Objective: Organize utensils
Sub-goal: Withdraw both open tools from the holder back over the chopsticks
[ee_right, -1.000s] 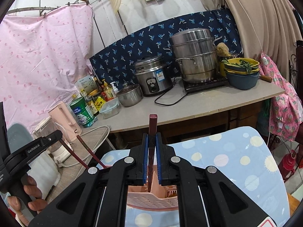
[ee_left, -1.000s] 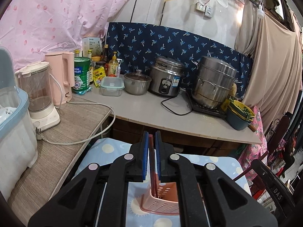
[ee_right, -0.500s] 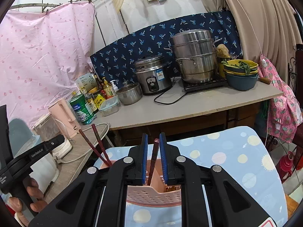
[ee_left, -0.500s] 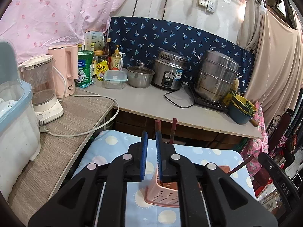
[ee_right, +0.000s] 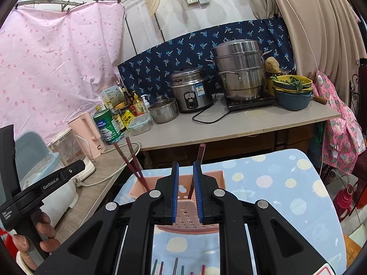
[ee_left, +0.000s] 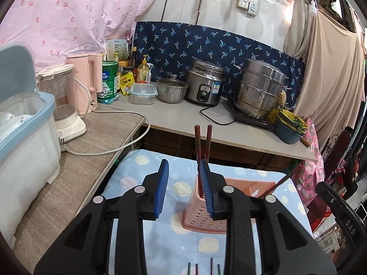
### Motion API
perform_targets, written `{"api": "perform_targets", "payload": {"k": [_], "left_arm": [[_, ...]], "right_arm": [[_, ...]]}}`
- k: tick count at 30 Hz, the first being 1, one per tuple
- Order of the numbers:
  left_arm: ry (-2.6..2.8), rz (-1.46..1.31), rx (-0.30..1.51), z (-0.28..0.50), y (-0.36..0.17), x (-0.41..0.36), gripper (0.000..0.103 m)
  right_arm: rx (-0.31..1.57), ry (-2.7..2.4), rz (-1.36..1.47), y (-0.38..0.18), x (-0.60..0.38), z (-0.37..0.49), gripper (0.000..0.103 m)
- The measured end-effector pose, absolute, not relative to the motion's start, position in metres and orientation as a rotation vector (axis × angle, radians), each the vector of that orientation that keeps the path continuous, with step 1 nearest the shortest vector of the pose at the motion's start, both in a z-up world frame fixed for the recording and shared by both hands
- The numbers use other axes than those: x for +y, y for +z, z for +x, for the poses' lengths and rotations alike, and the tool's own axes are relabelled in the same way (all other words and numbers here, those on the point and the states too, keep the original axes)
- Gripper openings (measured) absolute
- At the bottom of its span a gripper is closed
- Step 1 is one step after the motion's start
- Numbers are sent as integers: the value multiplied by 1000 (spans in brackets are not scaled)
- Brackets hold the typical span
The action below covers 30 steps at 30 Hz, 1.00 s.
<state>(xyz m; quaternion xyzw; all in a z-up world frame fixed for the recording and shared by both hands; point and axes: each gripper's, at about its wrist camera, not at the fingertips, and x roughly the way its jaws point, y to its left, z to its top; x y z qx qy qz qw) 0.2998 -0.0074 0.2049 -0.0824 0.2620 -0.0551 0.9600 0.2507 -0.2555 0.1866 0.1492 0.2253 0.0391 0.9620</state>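
— Two dark red chopsticks (ee_left: 203, 142) stand in the perforated pink plastic holder (ee_left: 201, 215) on the dotted cloth (ee_left: 142, 167).
— Left gripper (ee_left: 183, 188)?
— Ribbed blue pads just spread, empty. Right gripper (ee_right: 185, 190) slightly parted, gripping nothing; a third chopstick (ee_right: 200, 154) leans beyond.

White plank wall (ee_left: 220, 6) at far side, pink spotted sheet (ee_left: 75, 16) hung left, beige curtain (ee_left: 330, 68) right, navy patterned cloth (ee_left: 206, 45) behind grey counter (ee_left: 188, 119).
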Motion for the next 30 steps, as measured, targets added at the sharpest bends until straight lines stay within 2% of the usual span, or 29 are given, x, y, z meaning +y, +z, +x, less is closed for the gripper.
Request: {"api": "perform_targets", "payload": {"k": [12, 30], "left_arm": [[-94, -96, 600, 245, 171, -5, 27], [-102, -32, 783, 166, 76, -7, 27]], "right_arm": [[504, 94, 251, 161, -236, 186, 15], [682, 77, 183, 71, -209, 91, 15]]}}
